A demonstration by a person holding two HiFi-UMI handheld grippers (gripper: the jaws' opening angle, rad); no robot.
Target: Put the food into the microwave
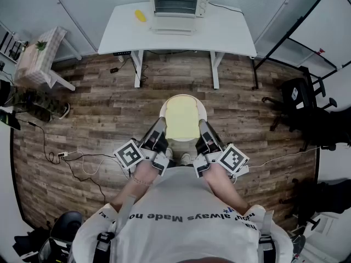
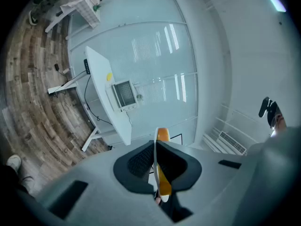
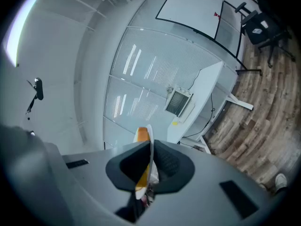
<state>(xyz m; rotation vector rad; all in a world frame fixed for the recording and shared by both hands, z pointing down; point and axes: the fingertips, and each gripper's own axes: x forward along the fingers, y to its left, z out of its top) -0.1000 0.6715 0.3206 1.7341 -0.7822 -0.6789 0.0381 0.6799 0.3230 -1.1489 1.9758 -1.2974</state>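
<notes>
Only the head view shows the food [image 1: 182,119] as a pale-yellow square. Left gripper [image 1: 161,128] and right gripper [image 1: 204,129] fingers are pinching the plate [image 1: 184,97] rim.

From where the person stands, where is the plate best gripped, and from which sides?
By its thin rim, at opposite edges: left gripper from the left, right gripper from the right, as now. The plate lies flat and level, and the food covers its middle, leaving only the rim free.
</notes>
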